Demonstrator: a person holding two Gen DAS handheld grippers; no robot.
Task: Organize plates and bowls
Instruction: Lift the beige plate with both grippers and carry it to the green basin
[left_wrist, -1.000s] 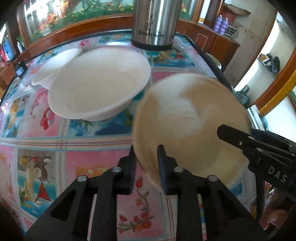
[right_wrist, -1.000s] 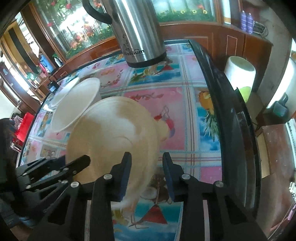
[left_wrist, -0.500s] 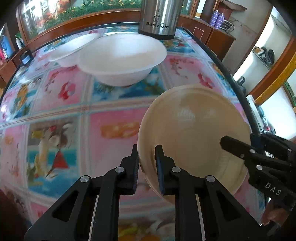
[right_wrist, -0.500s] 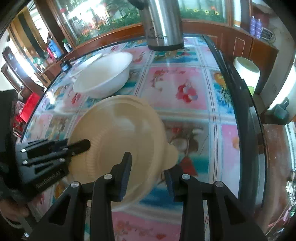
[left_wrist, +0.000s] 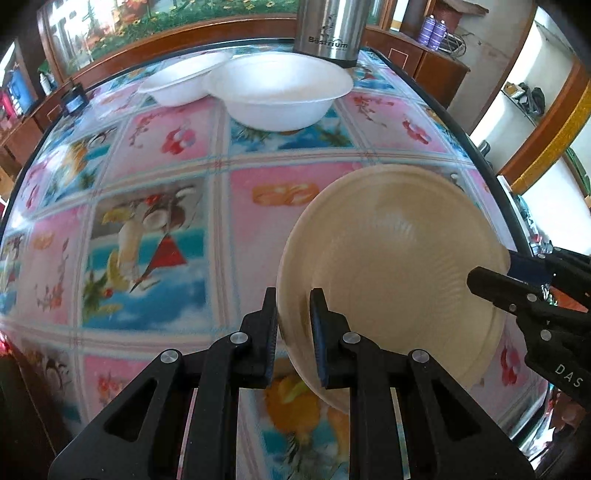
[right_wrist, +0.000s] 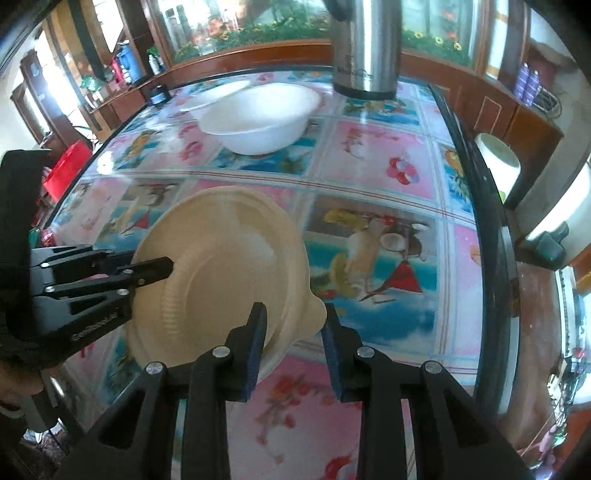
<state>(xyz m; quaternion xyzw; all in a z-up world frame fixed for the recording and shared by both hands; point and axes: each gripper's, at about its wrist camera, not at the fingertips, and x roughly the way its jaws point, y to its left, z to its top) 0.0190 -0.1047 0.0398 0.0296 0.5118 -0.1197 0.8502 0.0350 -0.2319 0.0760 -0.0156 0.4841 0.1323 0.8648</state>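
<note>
My left gripper (left_wrist: 293, 326) is shut on the near rim of a beige bowl (left_wrist: 399, 266), which it holds tilted above the table. The same bowl (right_wrist: 221, 280) fills the middle of the right wrist view. Its small tab sits between the fingers of my right gripper (right_wrist: 293, 332). Those jaws are closing, and I see no pad pressing on the bowl. My right gripper (left_wrist: 495, 271) reaches in at the bowl's far rim. My left gripper (right_wrist: 166, 267) shows at the left. A large white bowl (left_wrist: 280, 92) stands far back, with a second white bowl (left_wrist: 177, 83) behind it.
A steel flask (left_wrist: 332, 26) stands behind the white bowls (right_wrist: 258, 118). The table (left_wrist: 155, 229) has a colourful picture cloth and a black edge (right_wrist: 476, 184) on the right. Beyond that edge stands a white cylinder (right_wrist: 496, 158). A small dark jar (right_wrist: 159, 94) sits at the far left.
Both grippers and the beige bowl have drawn back from the white bowls and flask, which now look farther off. The right jaws have narrowed a little around the tab.
</note>
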